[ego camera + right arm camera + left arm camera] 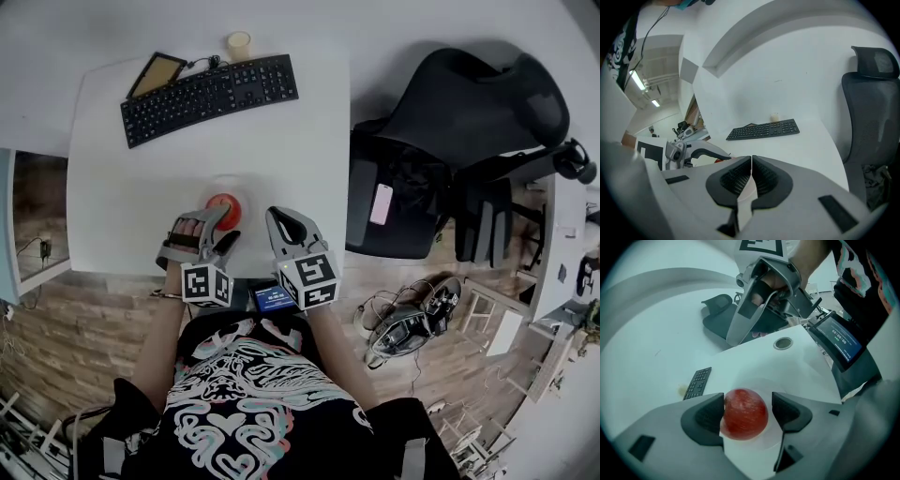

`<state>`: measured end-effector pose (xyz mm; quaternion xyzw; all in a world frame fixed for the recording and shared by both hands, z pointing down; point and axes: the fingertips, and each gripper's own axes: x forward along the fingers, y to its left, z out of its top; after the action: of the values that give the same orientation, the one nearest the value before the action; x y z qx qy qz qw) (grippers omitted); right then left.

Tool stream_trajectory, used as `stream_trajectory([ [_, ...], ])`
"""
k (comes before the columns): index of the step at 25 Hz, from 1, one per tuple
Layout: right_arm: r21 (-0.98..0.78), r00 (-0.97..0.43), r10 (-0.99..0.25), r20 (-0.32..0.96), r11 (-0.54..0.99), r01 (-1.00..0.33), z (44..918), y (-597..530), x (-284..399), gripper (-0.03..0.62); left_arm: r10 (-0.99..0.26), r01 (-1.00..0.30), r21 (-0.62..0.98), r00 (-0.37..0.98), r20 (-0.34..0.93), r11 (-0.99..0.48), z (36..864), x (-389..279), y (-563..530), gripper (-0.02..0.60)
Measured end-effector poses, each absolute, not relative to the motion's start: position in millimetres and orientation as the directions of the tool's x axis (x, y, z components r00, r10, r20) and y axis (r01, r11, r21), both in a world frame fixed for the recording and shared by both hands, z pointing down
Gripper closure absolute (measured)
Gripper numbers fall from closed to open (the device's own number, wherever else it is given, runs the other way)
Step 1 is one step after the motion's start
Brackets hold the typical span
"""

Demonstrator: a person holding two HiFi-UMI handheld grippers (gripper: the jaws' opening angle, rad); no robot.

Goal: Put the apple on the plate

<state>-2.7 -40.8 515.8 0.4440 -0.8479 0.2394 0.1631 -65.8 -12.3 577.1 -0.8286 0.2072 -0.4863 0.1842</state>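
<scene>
Left gripper view shows the apple [745, 414] sitting between the jaws of the left hand-held gripper [747, 405]. The jaws are spread moderately: the pad at 9 o'clock touches the fruit, while the pad at 3 o'clock stands just clear of it, so there is no firm grip. The apple appears to rest on the pale plate [762, 382], near the front edge of the tabletop [141, 169]. In the head view it lies at 12 o'clock from this gripper's tips. Being roundish, it offers no long axis to line up with. The right hand-held gripper [751, 161] is closed on nothing, at 4 o'clock from the apple and farther off. Judging by this, any coming move belongs to the left.
</scene>
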Motion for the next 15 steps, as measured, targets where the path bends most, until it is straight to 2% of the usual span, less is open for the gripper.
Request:
stream_trajectory([
  [6, -0.265, -0.559, -0.664, 0.496, 0.498, -0.826, 518, -38, -5, 0.565, -0.506, -0.215, -0.463, 0.477, 0.718, -0.860, 572, -64, -6, 0.273],
  [15, -0.272, -0.572, -0.648, 0.503, 0.509, -0.817, 523, -38, -6, 0.565, -0.506, -0.361, -0.358, 0.554, 0.661, -0.861, 559, -62, -4, 0.273],
])
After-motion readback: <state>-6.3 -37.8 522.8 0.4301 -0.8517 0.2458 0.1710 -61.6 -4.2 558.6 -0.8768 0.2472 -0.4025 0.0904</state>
